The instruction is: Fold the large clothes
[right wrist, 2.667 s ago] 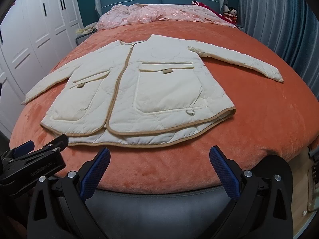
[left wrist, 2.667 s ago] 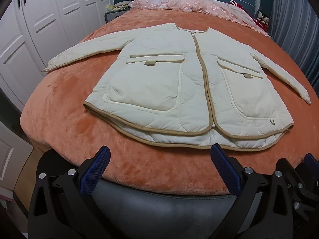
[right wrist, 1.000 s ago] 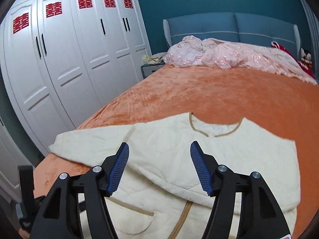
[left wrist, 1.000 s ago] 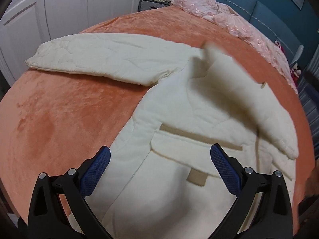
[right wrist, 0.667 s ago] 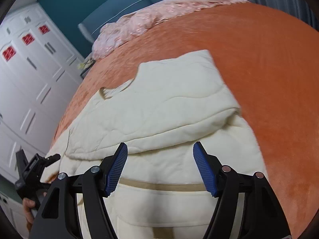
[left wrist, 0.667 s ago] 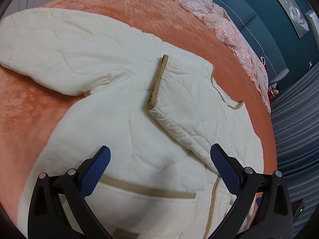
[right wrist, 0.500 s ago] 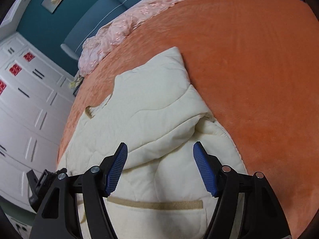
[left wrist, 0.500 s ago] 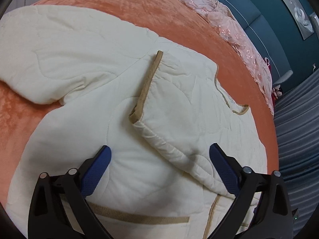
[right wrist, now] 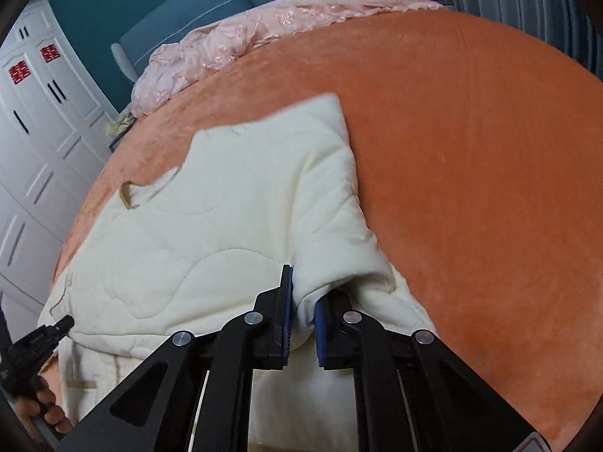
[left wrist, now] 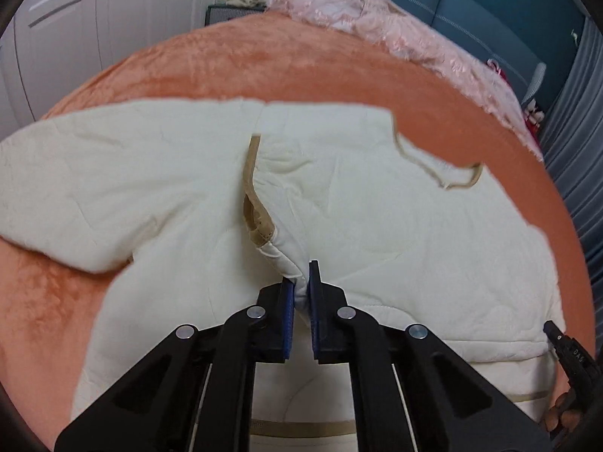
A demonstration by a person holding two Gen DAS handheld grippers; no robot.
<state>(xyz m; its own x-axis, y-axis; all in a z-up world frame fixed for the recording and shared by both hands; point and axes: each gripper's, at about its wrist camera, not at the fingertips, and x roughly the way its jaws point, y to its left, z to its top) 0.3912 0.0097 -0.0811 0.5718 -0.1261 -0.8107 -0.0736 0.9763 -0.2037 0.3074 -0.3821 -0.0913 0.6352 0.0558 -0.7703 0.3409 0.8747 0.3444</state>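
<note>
A cream quilted jacket (left wrist: 395, 233) with tan trim lies on the orange bed (left wrist: 264, 67); it also shows in the right wrist view (right wrist: 226, 233). Its right sleeve is folded across the chest, with the tan cuff (left wrist: 252, 203) near the middle. My left gripper (left wrist: 299, 301) is shut on the folded sleeve near the cuff. My right gripper (right wrist: 301, 312) is shut on a thick fold of the jacket at the right armpit. The left sleeve (left wrist: 86, 188) lies spread out to the left.
A pink crumpled quilt (right wrist: 241, 37) lies by the blue headboard (right wrist: 211, 3). White wardrobe doors (right wrist: 34, 120) stand to the left, and a grey curtain (left wrist: 576, 120) to the right. The other gripper's tip shows at each view's edge (right wrist: 37, 342).
Both grippers were open above the jacket half a second ago. Now both have moved down and shut on the fabric of the folded sleeve.
</note>
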